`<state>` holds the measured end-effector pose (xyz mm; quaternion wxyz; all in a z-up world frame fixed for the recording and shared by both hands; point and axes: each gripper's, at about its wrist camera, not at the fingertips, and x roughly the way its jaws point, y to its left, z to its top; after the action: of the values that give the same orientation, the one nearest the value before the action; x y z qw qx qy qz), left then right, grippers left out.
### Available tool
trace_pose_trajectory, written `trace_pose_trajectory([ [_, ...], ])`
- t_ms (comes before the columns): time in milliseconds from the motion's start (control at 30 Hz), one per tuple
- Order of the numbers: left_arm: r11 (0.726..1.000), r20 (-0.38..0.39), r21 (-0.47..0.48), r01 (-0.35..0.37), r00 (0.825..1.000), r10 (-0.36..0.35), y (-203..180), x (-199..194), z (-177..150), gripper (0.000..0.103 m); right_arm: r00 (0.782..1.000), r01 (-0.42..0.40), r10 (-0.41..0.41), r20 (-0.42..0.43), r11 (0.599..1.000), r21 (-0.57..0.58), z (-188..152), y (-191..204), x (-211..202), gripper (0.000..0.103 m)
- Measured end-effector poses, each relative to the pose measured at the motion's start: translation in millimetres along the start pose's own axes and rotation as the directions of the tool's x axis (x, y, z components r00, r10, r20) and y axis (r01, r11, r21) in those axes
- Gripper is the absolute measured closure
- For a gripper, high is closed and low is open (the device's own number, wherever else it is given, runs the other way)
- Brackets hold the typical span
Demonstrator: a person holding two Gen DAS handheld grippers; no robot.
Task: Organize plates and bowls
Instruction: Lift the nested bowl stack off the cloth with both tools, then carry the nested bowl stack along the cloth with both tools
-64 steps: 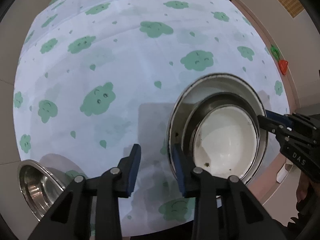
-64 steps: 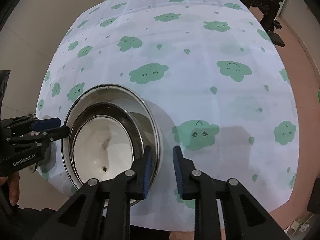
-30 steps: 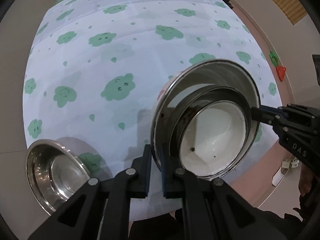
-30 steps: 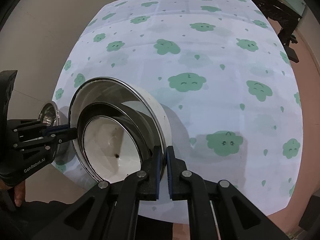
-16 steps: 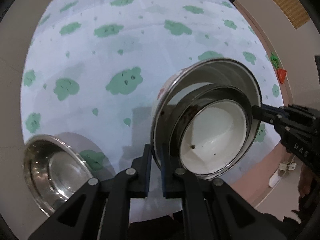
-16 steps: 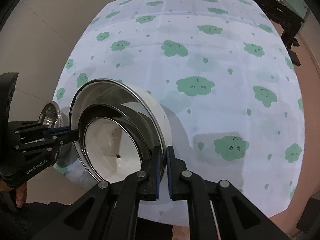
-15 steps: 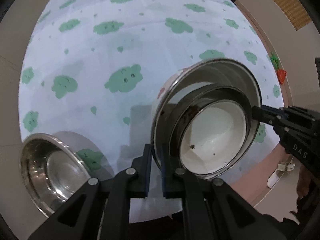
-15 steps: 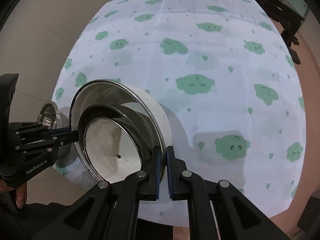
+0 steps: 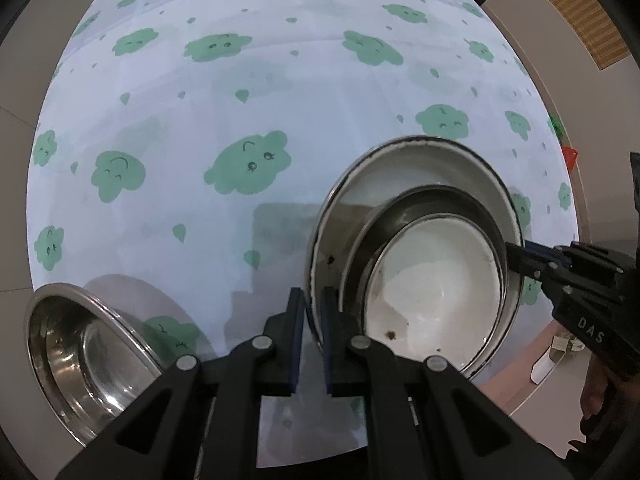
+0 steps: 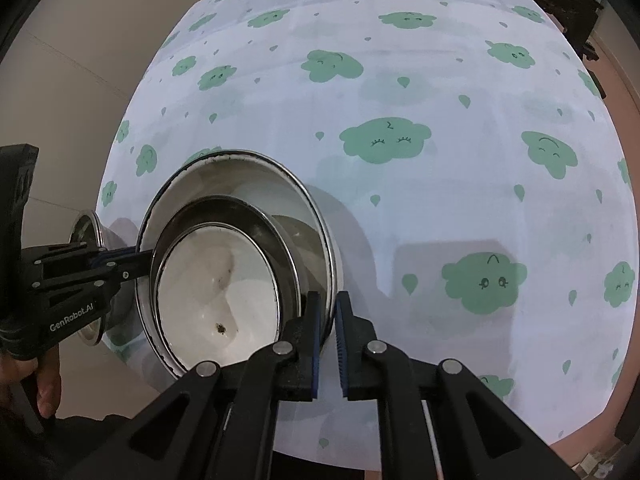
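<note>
Item: large enamel bowl (image 9: 404, 168), with a steel bowl (image 9: 424, 204) and a white bowl (image 9: 432, 280) nested inside, near the table's front edge on the cloud-print cloth (image 9: 240, 120); you cannot tell whether it rests or hangs clear. Your left gripper (image 9: 311, 320) pinches its near rim; your right gripper (image 10: 327, 324) pinches the opposite rim. Each bowl's underside is hidden. Lettering: "DAS" on the right gripper body in the left view, "GenRobot.AI" on the left gripper body in the right view. A separate steel bowl (image 9: 76, 356) shows openly at left, mostly masked in the right view.
</note>
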<state>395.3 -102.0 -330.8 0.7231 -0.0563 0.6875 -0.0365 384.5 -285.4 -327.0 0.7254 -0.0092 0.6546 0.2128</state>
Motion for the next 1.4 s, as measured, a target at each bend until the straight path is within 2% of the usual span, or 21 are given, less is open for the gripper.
trace_pose_trajectory([
  [133,0.998,-0.01,0.052,-0.037,0.999,0.038,-9,2,-1,0.1,1.0,-0.004,0.004,-0.003,1.0,-0.001,-1,0,0,0.095],
  [267,1.0,-0.036,0.021,0.016,0.999,-0.015,-4,-2,-2,0.102,0.998,-0.048,0.05,-0.027,0.998,0.047,-1,-7,-2,0.095],
  [467,1.0,0.01,0.005,0.015,1.0,-0.015,3,-30,-8,0.102,0.999,-0.036,0.036,-0.002,0.999,0.013,2,7,-25,0.095],
  [867,0.995,0.115,-0.095,-0.003,0.993,0.014,49,-90,-38,0.102,0.998,-0.056,0.06,0.036,0.991,-0.119,12,67,-53,0.096],
  [1400,0.969,0.171,-0.246,-0.037,0.982,0.081,116,-131,-88,0.102,0.993,-0.098,0.113,0.037,0.955,-0.28,17,160,-67,0.096],
])
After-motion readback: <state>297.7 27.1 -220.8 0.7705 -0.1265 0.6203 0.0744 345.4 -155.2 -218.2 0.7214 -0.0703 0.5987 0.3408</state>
